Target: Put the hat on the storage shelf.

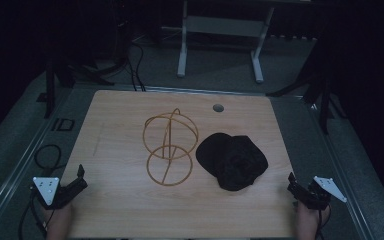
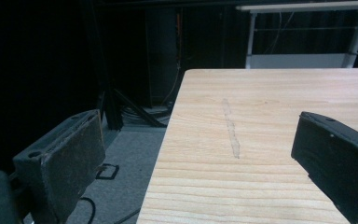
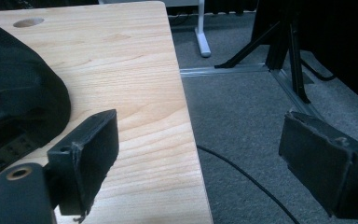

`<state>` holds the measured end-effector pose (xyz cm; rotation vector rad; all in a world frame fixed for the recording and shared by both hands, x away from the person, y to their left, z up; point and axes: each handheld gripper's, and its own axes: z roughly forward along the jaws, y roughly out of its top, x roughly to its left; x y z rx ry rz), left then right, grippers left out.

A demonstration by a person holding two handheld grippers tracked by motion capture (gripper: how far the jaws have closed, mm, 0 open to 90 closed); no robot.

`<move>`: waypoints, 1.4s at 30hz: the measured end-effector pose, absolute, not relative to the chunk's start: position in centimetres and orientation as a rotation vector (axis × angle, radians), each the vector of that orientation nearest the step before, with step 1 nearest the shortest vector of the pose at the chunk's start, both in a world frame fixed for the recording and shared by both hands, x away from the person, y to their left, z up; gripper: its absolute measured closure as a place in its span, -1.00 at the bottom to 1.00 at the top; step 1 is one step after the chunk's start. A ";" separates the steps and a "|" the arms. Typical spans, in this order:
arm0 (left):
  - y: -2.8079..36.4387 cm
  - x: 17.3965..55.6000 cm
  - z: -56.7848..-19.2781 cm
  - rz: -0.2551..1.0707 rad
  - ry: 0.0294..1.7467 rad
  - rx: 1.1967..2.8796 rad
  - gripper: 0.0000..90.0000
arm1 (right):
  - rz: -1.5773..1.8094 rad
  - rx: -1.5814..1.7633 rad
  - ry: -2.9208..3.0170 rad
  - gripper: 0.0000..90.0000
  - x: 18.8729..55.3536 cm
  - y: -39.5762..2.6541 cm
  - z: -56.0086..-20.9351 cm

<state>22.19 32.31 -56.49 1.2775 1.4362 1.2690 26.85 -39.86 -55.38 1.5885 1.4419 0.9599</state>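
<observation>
A golden wire stand (image 1: 170,146), made of two rings joined by a rod, rests at the middle of the wooden table (image 1: 130,205). Just right of it lies a black cap (image 1: 232,160), whose dark fabric (image 3: 14,107) also shows at the left of the right gripper view. My left gripper (image 1: 81,179) hovers at the table's near left edge, open and holding nothing (image 2: 200,158). At the near right edge my right gripper (image 1: 293,184) is open too, one jaw over the wood and one over the floor (image 3: 200,158).
A round cable hole (image 1: 218,107) sits near the table's far edge. Grey carpet surrounds the table, with cables (image 1: 47,155) on the left and a white desk frame (image 1: 220,45) behind. Dark tripod legs (image 1: 325,100) stand at the far right.
</observation>
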 end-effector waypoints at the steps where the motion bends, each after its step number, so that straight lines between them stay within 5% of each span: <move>1: 32.3 22.2 -56.5 1.269 1.436 1.277 -0.93 | 0.962 1.591 1.437 -0.74 26.8 -39.9 -55.4; 17: 32.3 22.4 -56.4 1.232 1.422 1.312 -0.93 | 1.143 1.575 1.633 -0.70 27.1 -39.3 -53.4; 30: 32.0 22.3 -56.4 1.239 1.400 1.350 -0.93 | 1.299 1.294 1.954 -0.71 28.7 -35.7 -48.3; 42: 31.7 22.3 -56.4 1.213 1.372 1.373 -0.92 | 1.264 1.110 2.154 -0.70 31.1 -31.9 -48.1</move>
